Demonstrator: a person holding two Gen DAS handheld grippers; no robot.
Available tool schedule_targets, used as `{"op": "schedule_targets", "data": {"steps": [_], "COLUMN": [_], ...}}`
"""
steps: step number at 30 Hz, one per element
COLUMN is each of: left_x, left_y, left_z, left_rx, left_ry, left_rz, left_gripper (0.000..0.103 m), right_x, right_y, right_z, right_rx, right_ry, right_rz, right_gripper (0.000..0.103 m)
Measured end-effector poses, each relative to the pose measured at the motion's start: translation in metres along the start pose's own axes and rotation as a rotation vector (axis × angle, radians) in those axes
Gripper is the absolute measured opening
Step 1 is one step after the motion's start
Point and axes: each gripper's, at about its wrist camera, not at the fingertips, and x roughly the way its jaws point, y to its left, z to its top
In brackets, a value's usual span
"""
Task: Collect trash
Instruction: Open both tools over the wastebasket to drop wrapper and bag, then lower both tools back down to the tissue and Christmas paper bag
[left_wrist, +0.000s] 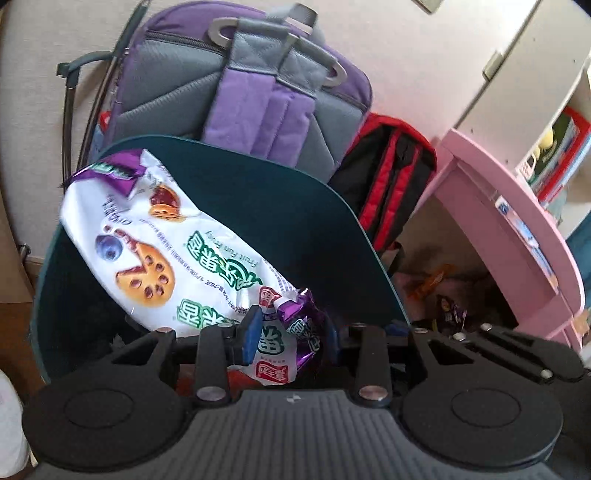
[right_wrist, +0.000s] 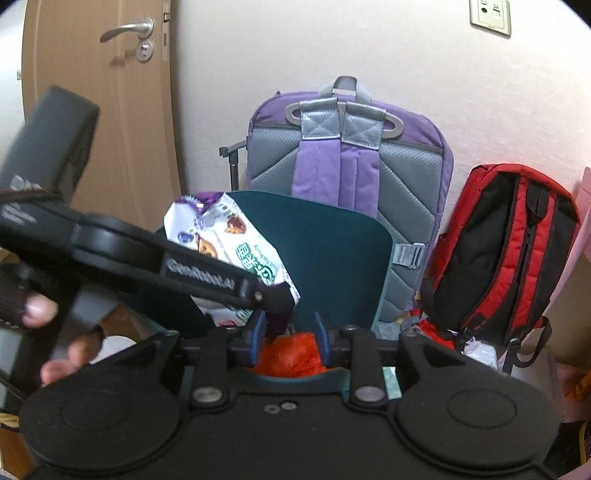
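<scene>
The left gripper (left_wrist: 286, 334) fingers clamp the white snack bag (left_wrist: 155, 243) over the teal bin (left_wrist: 280, 206). The right gripper (right_wrist: 290, 341) fingers stand open above orange trash (right_wrist: 295, 352) in the bin.

You are looking at a white snack bag (left_wrist: 162, 254) printed with green lettering and purple ends, a dark teal bin (left_wrist: 280, 229), a purple-and-grey backpack (left_wrist: 243, 92) and a red-and-black backpack (right_wrist: 506, 254).
</scene>
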Motion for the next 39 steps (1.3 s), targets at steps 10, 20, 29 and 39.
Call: {"op": "schedule_targets", "data": {"steps": [10, 20, 29, 39], "left_x": [-0.029, -0.096, -0.153, -0.186], "left_y": [-0.017, -0.049, -0.064, -0.036], "left_z": [-0.013, -0.035, -0.073, -0.138], "left_rx": [0.004, 0.065, 0.125, 0.173], "left_ry": [-0.041, -0.092, -0.121, -0.098], "left_rz": [0.044, 0.061, 0.076, 0.128], "left_gripper": [0.066, 0.066, 0.077, 0.083], "right_x": [-0.044, -0.105, -0.145, -0.144], "right_y": [-0.014, 0.0, 0.03, 0.064], "right_z": [-0.012, -0.018, -0.034, -0.078], "right_rx": [0.076, 0.094, 0.064, 0.03], "right_ry": [-0.025, -0.082, -0.104, -0.023], "right_rz": [0.027, 0.047, 0.079, 0.104], "right_gripper": [0.032, 0.045, 0.049, 0.051]}}
